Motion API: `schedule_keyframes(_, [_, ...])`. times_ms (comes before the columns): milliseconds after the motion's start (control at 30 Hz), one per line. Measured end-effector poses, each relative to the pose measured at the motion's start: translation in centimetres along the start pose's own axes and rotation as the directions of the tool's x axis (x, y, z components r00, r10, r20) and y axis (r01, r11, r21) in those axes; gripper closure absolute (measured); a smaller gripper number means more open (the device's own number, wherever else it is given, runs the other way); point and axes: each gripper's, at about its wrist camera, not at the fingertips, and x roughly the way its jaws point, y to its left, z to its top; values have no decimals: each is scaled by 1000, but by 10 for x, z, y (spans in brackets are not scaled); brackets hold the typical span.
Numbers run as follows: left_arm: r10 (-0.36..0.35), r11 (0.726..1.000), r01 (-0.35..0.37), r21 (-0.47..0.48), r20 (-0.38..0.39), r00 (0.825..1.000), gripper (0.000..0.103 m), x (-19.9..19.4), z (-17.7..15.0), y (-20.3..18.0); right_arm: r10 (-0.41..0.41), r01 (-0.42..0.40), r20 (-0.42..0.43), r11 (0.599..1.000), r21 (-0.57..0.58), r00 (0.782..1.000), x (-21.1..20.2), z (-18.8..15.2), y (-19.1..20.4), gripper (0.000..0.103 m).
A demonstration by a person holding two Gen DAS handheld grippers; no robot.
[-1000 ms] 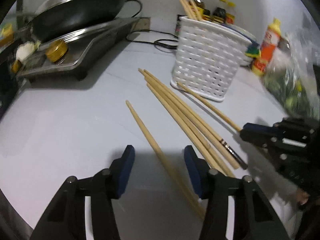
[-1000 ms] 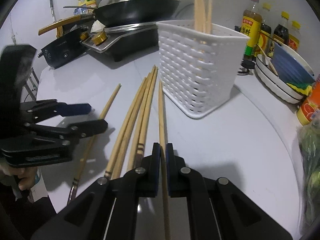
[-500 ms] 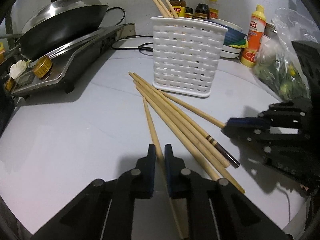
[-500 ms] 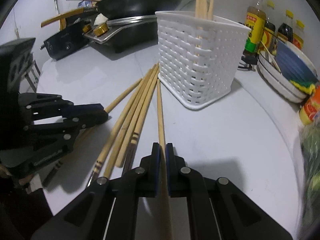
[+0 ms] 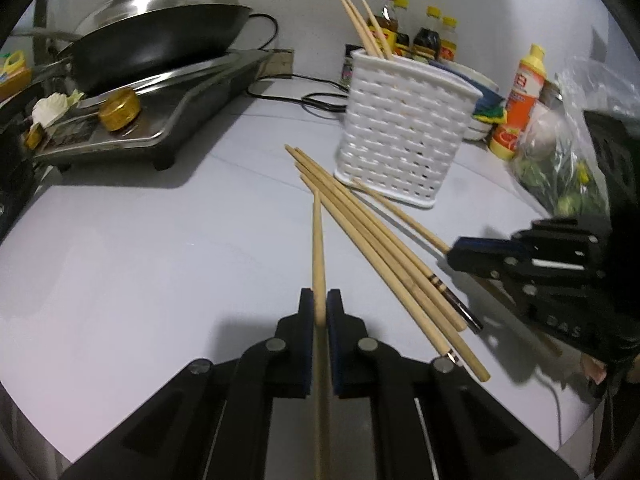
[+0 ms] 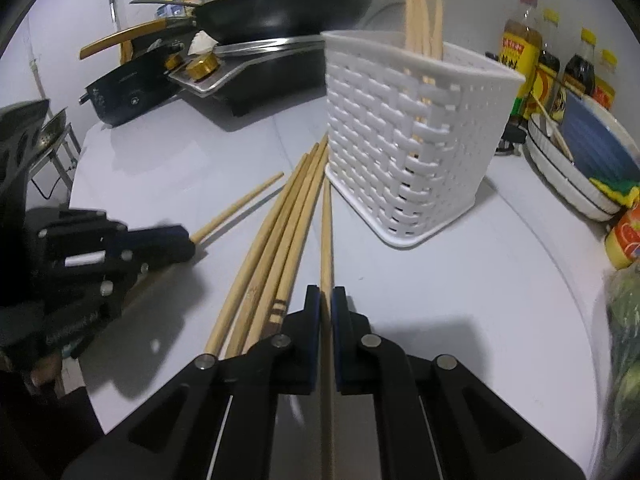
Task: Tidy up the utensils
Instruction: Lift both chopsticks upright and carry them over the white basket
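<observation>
Several bamboo chopsticks (image 5: pixel 384 252) lie fanned on the white counter in front of a white woven basket (image 5: pixel 404 140) that holds a few upright chopsticks (image 6: pixel 424 12). My left gripper (image 5: pixel 320 304) is shut on one chopstick (image 5: pixel 318 240), whose tip points toward the basket. My right gripper (image 6: pixel 326 300) is shut on another chopstick (image 6: pixel 326 232), which runs up to the basket's (image 6: pixel 404 140) near corner. Each gripper shows in the other's view: the right gripper (image 5: pixel 464 254) at the right edge, the left gripper (image 6: pixel 176 240) at the left edge.
An induction cooker with a lidded black wok (image 5: pixel 156 48) stands at the back left. Sauce bottles (image 6: pixel 520 52), stacked dishes (image 6: pixel 580 168), an orange bottle (image 5: pixel 520 100) and a bag of greens (image 5: pixel 568 160) crowd the right side. A black cable (image 5: pixel 312 96) lies behind the basket.
My left gripper went from open around a chopstick to shut on it, and the chopstick swung to point straight ahead. The right gripper stayed shut on its chopstick.
</observation>
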Motion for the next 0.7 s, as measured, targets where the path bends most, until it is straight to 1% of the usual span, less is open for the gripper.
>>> schedule_keyframes(167, [-8,1000,9,-27,32,999,97,-9,2,5,16,-16,33,1000,-2,999,-17,3,4,98])
schedule_keyframes(233, [-10,999,12,-32,58,998,97,-18,4,6,28,-28,59,1000,5,998,-26,7,4,98])
schedule_keyframes(367, [-11,999,16,-45,103,995,97,-32,11,10,26,-28,124,1000,11,992,-47,17,4,98])
schedule_keyframes(433, [-14,999,19,-43,120,993,97,-39,14,11,38,-41,152,999,18,988,-57,24,2,98])
schedule_keyframes(700, [-31,999,38,-30,196,980,97,-64,31,8,33,-39,215,999,24,976,-83,45,-4,98])
